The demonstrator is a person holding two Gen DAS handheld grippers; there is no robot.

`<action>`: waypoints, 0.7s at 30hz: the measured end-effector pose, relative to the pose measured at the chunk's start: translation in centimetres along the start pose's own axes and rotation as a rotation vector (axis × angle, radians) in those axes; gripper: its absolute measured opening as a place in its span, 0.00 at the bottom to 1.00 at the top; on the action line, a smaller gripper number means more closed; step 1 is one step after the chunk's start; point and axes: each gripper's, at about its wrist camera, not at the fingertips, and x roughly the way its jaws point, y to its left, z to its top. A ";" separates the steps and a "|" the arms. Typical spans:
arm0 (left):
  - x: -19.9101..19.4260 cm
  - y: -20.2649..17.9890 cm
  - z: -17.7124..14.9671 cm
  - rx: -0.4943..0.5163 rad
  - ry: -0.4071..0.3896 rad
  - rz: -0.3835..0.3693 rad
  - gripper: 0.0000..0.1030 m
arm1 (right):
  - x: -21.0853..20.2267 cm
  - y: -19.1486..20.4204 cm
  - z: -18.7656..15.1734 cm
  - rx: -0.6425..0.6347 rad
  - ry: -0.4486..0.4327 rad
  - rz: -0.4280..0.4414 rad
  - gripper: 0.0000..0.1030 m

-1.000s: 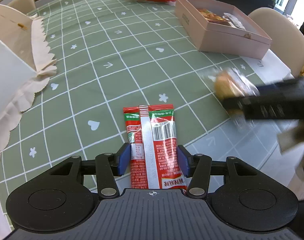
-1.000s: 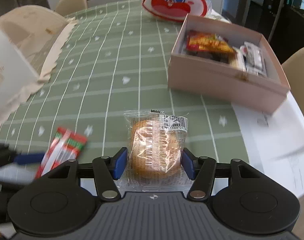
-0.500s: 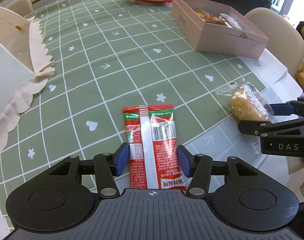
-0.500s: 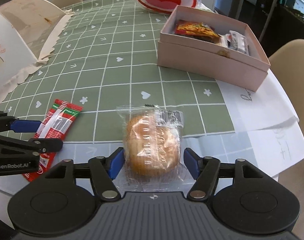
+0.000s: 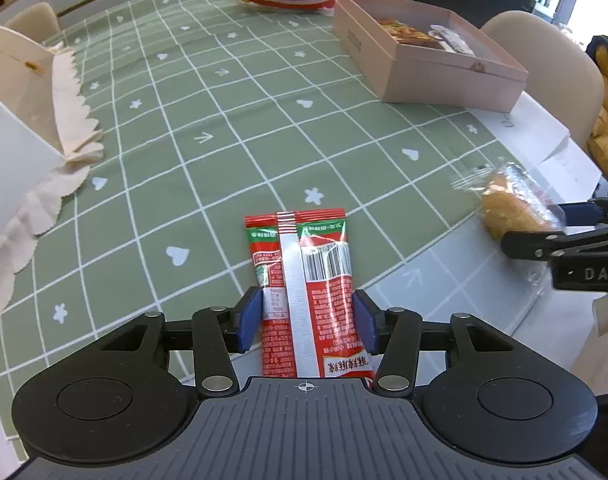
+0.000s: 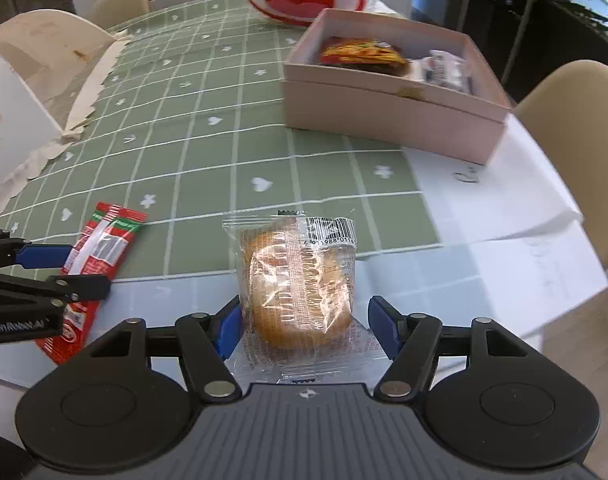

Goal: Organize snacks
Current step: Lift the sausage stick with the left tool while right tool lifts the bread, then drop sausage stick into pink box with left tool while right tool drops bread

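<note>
Left tool [image 5: 305, 322] astride lengthwise red sachet [image 5: 304, 280]

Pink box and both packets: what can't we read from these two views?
- Pink box: contents partly hidden behind its near wall, both views.
- Red sachet: near end covered by the left tongs' body, left view.
- Bun packet: near edge under the right tongs, right view; contact unclear.

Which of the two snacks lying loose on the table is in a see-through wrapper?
The round golden cake, between the right gripper's blue pads. Its wrapper is clear plastic, so the cake shows through. The other, a long packet at the left gripper, is printed red.
</note>
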 end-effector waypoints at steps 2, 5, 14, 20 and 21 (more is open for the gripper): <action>-0.1 -0.4 0.1 0.010 0.000 -0.023 0.50 | -0.8 -0.9 0.0 0.012 -0.010 -0.012 0.64; -0.5 -1.3 0.6 0.048 -0.010 -0.058 0.49 | -2.5 -2.6 0.3 0.031 -0.041 -0.033 0.64; -6.7 -4.4 11.2 0.117 -0.269 -0.254 0.48 | -12.1 -8.0 3.8 0.126 -0.318 -0.098 0.64; -7.4 -6.3 23.3 0.086 -0.427 -0.325 0.49 | -15.6 -10.4 6.3 0.174 -0.454 -0.139 0.64; -6.4 -6.8 25.0 0.069 -0.419 -0.330 0.49 | -15.8 -10.8 6.4 0.180 -0.462 -0.144 0.64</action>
